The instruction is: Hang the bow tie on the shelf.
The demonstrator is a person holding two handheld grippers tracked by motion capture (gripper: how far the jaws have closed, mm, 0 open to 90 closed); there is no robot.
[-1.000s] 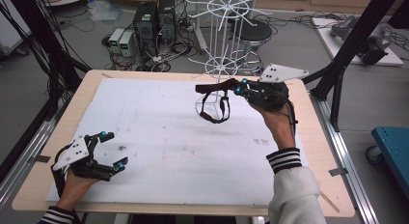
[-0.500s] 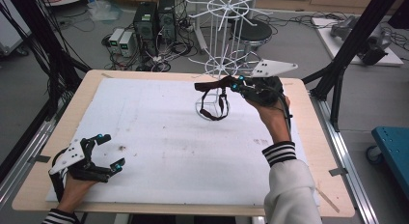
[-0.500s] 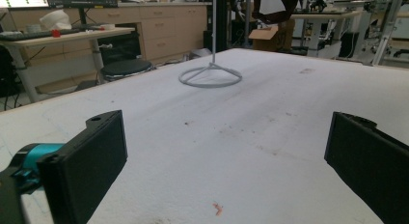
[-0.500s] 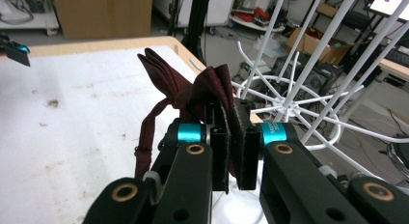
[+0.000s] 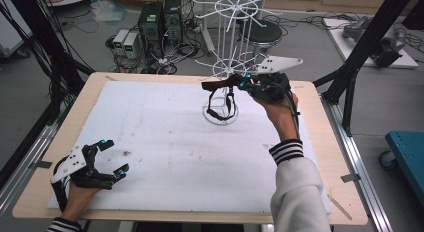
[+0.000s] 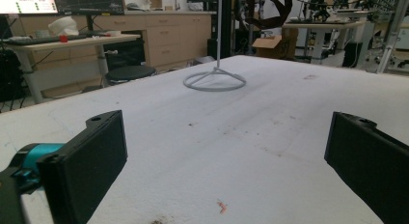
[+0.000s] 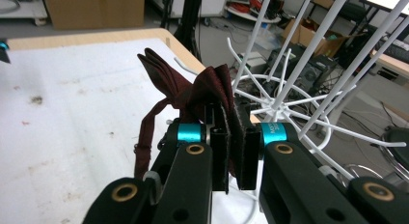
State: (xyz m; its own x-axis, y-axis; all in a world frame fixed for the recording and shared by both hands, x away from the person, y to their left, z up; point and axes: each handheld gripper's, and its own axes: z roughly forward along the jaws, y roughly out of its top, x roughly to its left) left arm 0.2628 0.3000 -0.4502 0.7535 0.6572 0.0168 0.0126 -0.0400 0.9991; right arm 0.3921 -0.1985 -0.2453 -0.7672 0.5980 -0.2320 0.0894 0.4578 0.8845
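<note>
A dark red bow tie (image 7: 193,91) with a hanging strap (image 5: 220,99) is pinched in my right gripper (image 5: 244,84), which is held above the table beside the white wire rack (image 5: 235,37). In the right gripper view my right gripper (image 7: 235,156) has both jaws pressed on the tie's folded cloth, with the rack's prongs (image 7: 284,101) just behind it. The rack's round base (image 6: 214,81) stands on the white mat. My left gripper (image 5: 116,157) rests near the table's front left corner, open, with nothing between its jaws.
The white mat (image 5: 165,142) covers most of the wooden table (image 5: 320,142). Black frame posts (image 5: 367,47) rise at the right and left. Computers and cables (image 5: 155,27) sit on the floor behind the table. A blue cart (image 5: 407,152) stands at the right.
My right gripper has carried the bow tie away from the person and slightly up, closer to the rack's lower prongs. The left gripper has stayed in place.
</note>
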